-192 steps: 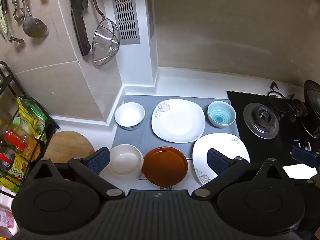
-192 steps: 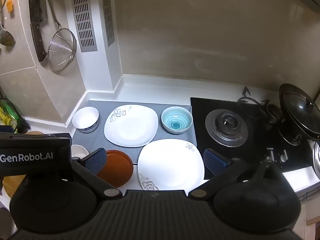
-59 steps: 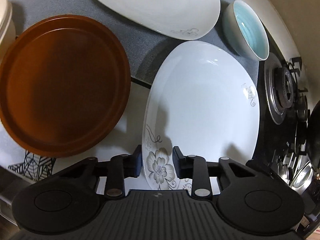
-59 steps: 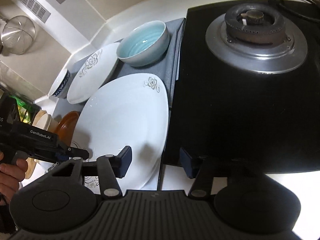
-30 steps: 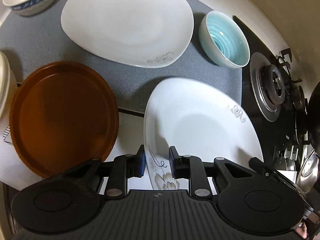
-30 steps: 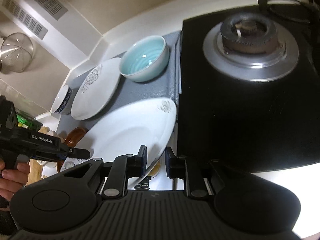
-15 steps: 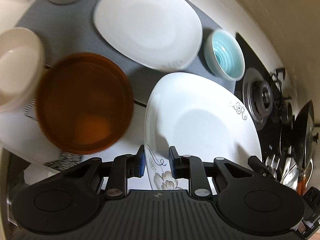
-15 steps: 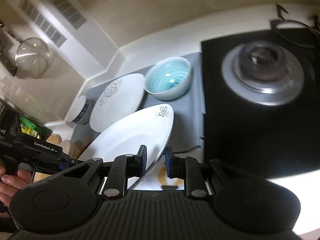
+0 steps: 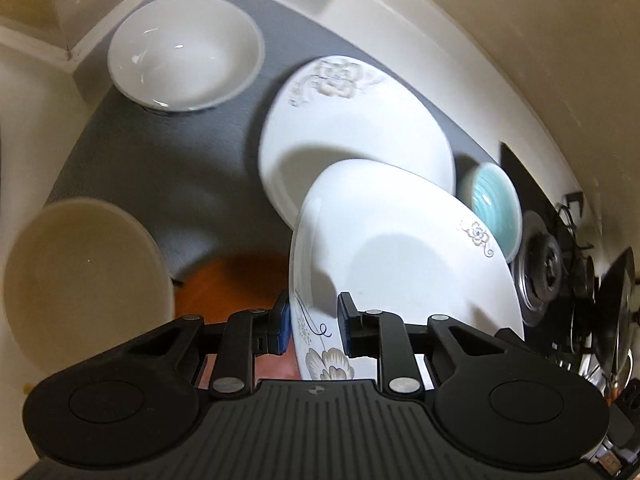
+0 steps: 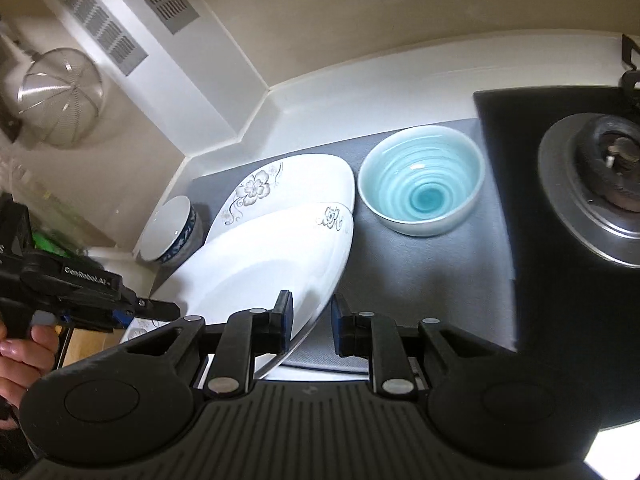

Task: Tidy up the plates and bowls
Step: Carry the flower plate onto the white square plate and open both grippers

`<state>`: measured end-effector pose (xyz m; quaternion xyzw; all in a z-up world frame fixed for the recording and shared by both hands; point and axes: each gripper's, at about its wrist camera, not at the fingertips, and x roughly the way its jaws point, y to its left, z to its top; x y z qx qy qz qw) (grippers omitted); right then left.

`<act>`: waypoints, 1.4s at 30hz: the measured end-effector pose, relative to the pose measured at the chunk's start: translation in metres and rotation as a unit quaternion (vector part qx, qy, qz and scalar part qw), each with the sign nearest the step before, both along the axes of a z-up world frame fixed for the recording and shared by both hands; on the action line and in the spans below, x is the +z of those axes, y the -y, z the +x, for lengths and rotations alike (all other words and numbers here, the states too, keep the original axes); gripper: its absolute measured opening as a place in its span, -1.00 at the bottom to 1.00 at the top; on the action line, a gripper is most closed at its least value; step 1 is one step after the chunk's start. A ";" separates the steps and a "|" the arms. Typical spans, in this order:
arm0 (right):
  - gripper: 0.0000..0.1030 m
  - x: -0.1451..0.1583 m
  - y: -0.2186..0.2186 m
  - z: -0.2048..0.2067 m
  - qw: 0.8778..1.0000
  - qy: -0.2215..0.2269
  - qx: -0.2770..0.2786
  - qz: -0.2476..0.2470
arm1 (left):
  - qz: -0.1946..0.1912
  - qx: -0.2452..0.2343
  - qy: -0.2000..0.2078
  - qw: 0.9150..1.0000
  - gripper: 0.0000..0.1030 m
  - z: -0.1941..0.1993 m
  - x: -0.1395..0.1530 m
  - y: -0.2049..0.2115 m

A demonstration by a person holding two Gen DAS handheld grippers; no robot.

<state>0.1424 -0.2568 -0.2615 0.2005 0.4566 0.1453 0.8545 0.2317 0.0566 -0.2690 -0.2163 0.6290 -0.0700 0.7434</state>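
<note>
Both grippers hold one white flowered plate [image 9: 404,264] in the air above the grey mat [image 9: 152,160]. My left gripper [image 9: 313,330] is shut on its near rim by the flower print. My right gripper [image 10: 312,326] is shut on its right edge [image 10: 280,264]. The held plate hangs partly over a second white flowered plate [image 9: 344,128] lying on the mat, also in the right wrist view [image 10: 280,180]. A teal bowl [image 10: 420,184] sits to the right, a white blue-rimmed bowl [image 9: 184,52] at the back left.
A cream bowl [image 9: 80,272] and a brown plate [image 9: 240,284] lie at the near left. The black stove top [image 10: 560,240] with its burner [image 10: 612,172] lies to the right. A wire strainer [image 10: 60,96] hangs on the left wall. The other hand-held gripper [image 10: 80,292] shows at the left.
The held plate has risen and moved back and left, now over the second white plate. Both grippers stay shut on it.
</note>
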 end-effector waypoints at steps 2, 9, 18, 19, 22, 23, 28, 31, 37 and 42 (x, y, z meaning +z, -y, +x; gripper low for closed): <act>-0.58 -0.004 -0.010 0.010 1.000 -0.003 -0.006 -0.007 | -0.002 -0.004 -0.007 1.000 -0.53 0.012 -0.010 -0.005; -0.58 -0.022 -0.036 0.029 0.999 -0.021 -0.027 -0.022 | 0.003 -0.038 -0.007 0.999 -0.53 0.043 -0.023 -0.018; -0.59 -0.043 -0.056 0.046 0.997 -0.037 -0.045 -0.042 | 0.018 -0.072 0.017 0.997 -0.53 0.064 -0.020 -0.019; -0.59 -0.044 -0.058 0.047 0.997 -0.036 -0.040 -0.048 | 0.021 -0.073 0.021 0.997 -0.53 0.064 -0.019 -0.019; -0.59 -0.045 -0.061 0.054 0.997 -0.030 -0.030 -0.060 | 0.025 -0.067 0.018 0.997 -0.53 0.073 -0.024 -0.022; -0.59 -0.044 -0.062 0.056 0.997 -0.028 -0.028 -0.066 | 0.026 -0.066 0.015 0.997 -0.53 0.075 -0.026 -0.021; -0.58 -0.050 -0.066 0.069 0.995 -0.026 -0.032 -0.091 | 0.042 -0.086 0.019 0.995 -0.53 0.078 -0.033 -0.013; -0.56 -0.053 -0.066 0.070 0.994 -0.018 -0.044 -0.096 | 0.043 -0.092 0.024 0.995 -0.50 0.082 -0.033 -0.014; -0.48 -0.055 -0.072 0.074 0.993 -0.009 -0.048 -0.106 | 0.054 -0.102 0.046 0.992 -0.48 0.091 -0.036 -0.012; -0.35 -0.053 -0.075 0.072 0.993 -0.006 -0.034 -0.117 | 0.055 -0.115 0.056 0.990 -0.47 0.088 -0.036 -0.011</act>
